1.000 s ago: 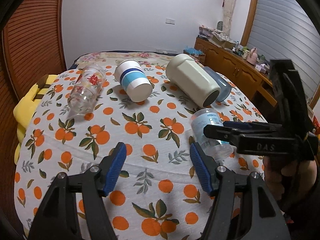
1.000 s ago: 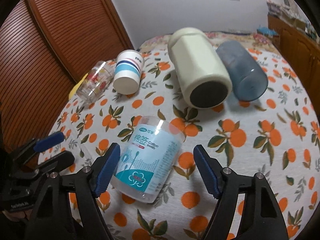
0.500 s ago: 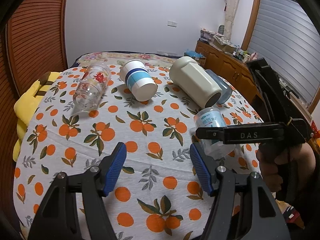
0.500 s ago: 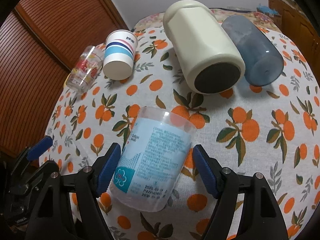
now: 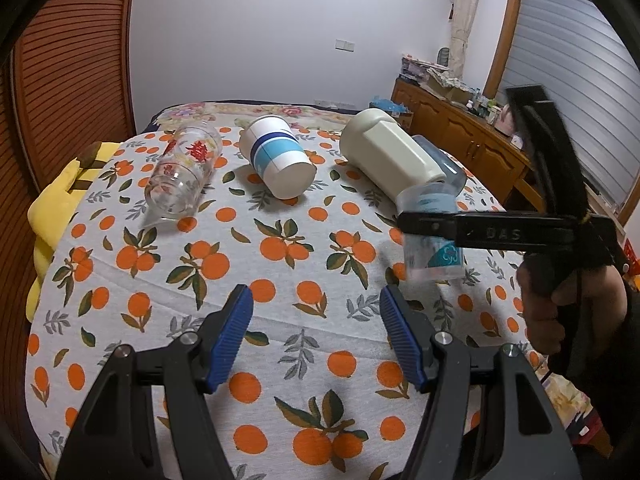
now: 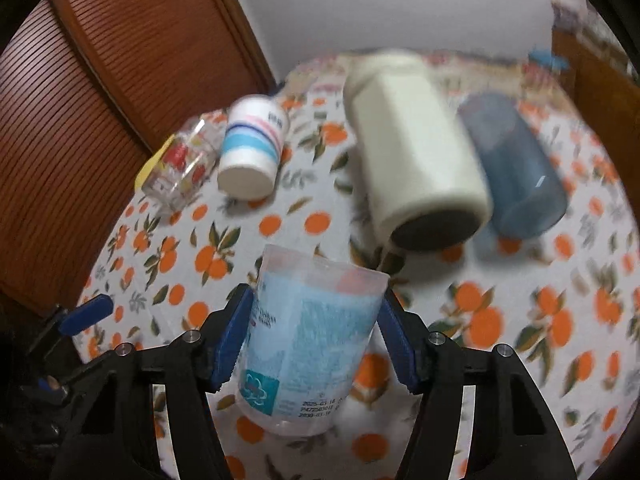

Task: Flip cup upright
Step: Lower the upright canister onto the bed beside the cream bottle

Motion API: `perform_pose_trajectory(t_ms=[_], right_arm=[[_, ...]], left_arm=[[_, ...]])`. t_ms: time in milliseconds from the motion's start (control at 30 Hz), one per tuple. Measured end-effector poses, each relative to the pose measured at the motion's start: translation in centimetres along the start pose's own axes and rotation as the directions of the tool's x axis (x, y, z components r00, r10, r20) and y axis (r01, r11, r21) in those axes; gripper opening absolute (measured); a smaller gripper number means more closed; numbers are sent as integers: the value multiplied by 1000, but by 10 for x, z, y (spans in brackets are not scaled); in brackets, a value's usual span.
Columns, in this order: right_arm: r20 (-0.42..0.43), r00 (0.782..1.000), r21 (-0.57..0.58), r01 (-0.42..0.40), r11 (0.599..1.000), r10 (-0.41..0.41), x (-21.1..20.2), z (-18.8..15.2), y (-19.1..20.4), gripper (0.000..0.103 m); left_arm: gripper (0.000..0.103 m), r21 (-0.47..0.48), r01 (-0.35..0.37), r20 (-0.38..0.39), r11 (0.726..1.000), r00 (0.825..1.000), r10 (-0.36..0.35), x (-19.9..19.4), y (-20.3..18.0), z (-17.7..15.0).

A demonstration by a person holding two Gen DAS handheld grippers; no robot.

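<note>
Right claw (image 6: 316, 334) around clear cup (image 6: 308, 344)

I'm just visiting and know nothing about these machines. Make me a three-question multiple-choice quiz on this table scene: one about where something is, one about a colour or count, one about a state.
1. Where does the patterned glass lie?
A. Left of the striped paper cup
B. Right of the blue tumbler
C. On the floor

2. How many containers lie on their sides on the tablecloth?
A. Two
B. Four
C. Six

3. What is the left gripper doing?
A. Open, holding nothing
B. Squeezing a cup
C. Out of sight

Answers: 1 A, the glass is leftmost. 2 B, glass, paper cup, cream container and tumbler. 3 A, only cloth between its fingers; the right gripper clamps the clear cup.
</note>
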State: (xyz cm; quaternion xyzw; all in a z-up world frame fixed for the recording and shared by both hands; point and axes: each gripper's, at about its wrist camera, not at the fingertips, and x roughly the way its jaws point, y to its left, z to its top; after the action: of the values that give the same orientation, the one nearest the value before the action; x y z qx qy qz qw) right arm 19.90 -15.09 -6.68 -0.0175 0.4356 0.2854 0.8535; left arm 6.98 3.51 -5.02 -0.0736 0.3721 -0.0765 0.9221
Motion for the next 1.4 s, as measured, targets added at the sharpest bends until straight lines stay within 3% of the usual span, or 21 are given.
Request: perform_pose_trajectory(t_ms=[433, 1133, 1400], right_arm=[[103, 990, -155, 108, 982, -93, -11, -14, 19, 61], [76, 996, -204, 62, 977, -47, -2, -17, 36, 59], [63, 998, -191, 42, 981, -30, -3, -21, 36, 63]], left_arm=[[65, 11, -16, 15, 1000, 1000, 16, -3, -2, 2], [70, 7, -88, 117, 996, 989, 87, -12, 6, 9], [71, 22, -129, 121, 991, 985, 125, -11, 6, 10]])
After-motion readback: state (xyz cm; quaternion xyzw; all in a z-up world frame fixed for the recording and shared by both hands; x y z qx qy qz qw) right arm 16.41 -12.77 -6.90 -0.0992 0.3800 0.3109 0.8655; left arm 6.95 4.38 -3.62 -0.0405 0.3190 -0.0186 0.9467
